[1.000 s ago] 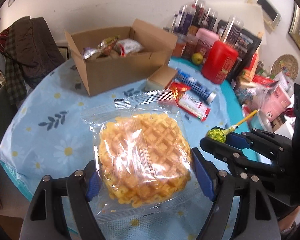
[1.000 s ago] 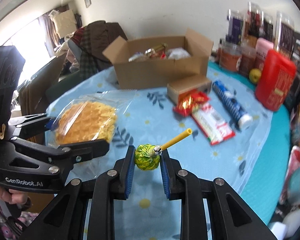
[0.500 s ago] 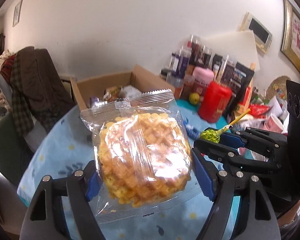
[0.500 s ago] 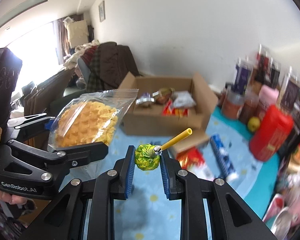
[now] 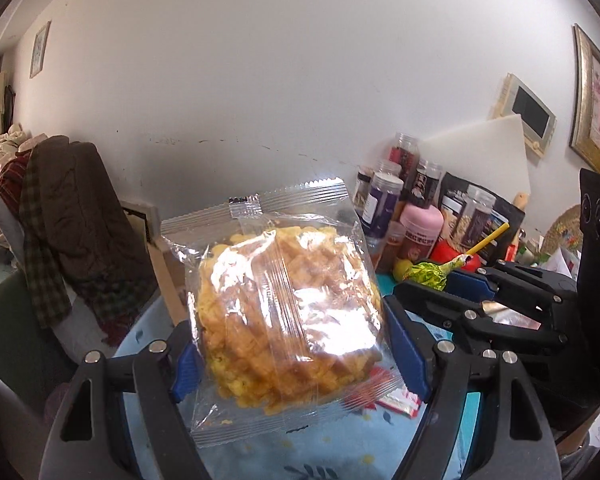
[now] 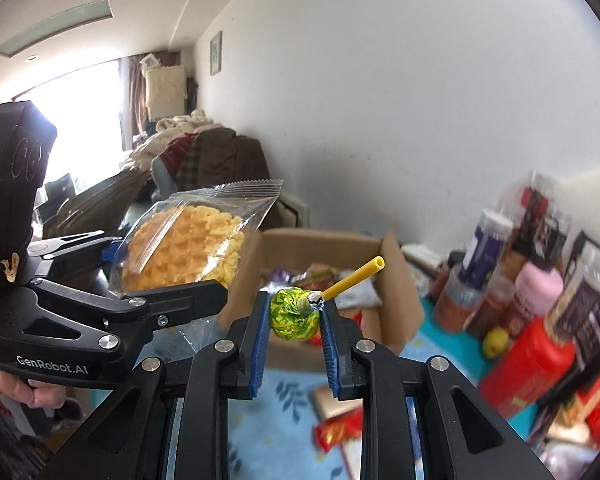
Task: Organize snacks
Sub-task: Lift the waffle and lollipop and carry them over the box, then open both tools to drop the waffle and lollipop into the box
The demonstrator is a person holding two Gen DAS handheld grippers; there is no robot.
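My left gripper [image 5: 290, 356] is shut on a clear-wrapped waffle pack [image 5: 284, 316] and holds it up in the air; the pack also shows in the right wrist view [image 6: 188, 248]. My right gripper [image 6: 294, 332] is shut on a green-wrapped lollipop [image 6: 292, 314] with a yellow stick, also seen in the left wrist view [image 5: 430, 275]. The open cardboard box [image 6: 396, 300] with several snacks inside stands just beyond and below both grippers. In the left wrist view the waffle pack hides most of the box.
Jars and bottles [image 5: 384, 208] and a red canister [image 6: 528, 364] crowd the table's right side. Red snack packs [image 6: 340, 428] lie on the blue floral cloth [image 6: 284, 436]. A chair draped with dark clothes [image 5: 68, 216] stands at the left.
Both grippers have lifted off the table with their snacks and moved closer to the box. The views now tilt upward toward the wall.
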